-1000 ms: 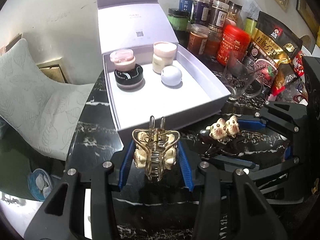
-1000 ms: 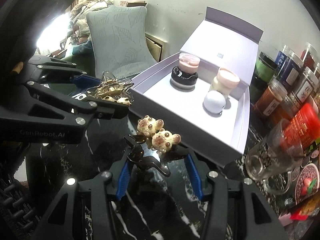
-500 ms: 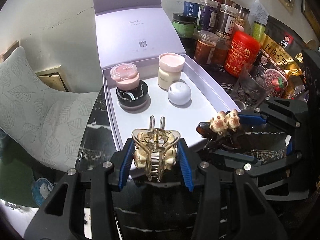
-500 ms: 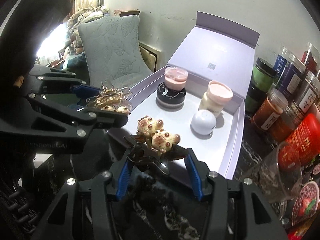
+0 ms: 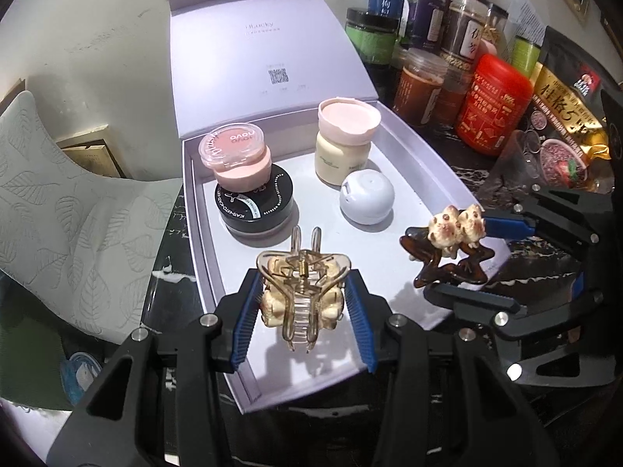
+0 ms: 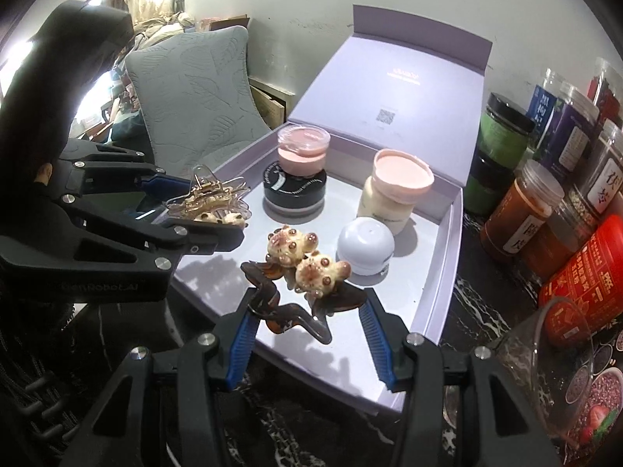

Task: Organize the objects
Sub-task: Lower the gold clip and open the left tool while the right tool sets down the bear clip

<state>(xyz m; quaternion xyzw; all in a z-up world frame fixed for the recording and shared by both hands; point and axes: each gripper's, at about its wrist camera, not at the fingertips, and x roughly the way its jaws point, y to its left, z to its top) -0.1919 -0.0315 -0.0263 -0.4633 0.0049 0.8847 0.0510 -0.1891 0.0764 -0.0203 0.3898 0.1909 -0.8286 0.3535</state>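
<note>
My left gripper [image 5: 301,311] is shut on a clear gold hair claw clip [image 5: 301,295] and holds it above the near end of an open lilac box [image 5: 202,257]. My right gripper [image 6: 307,323] is shut on a brown hair clip with two bear figures [image 6: 303,264], also above the box [image 6: 440,311]. The right gripper shows in the left wrist view [image 5: 463,257] with its clip [image 5: 451,249]. The left gripper shows in the right wrist view [image 6: 206,210] with the claw clip [image 6: 210,202]. Inside the box stand a pink jar on a black jar [image 5: 253,194], a cream jar [image 5: 342,144] and a white round case [image 5: 366,196].
Several spice jars and a red canister [image 5: 492,109] stand right of the box, with a snack bag [image 5: 568,124] and a tipped glass [image 6: 545,354]. The box lid [image 5: 264,54] stands upright against the wall. A grey cushion [image 6: 194,93] lies left of the black marble table [image 6: 303,428].
Both grippers have moved forward from above the table edge to above the box's near end, each still holding its clip.
</note>
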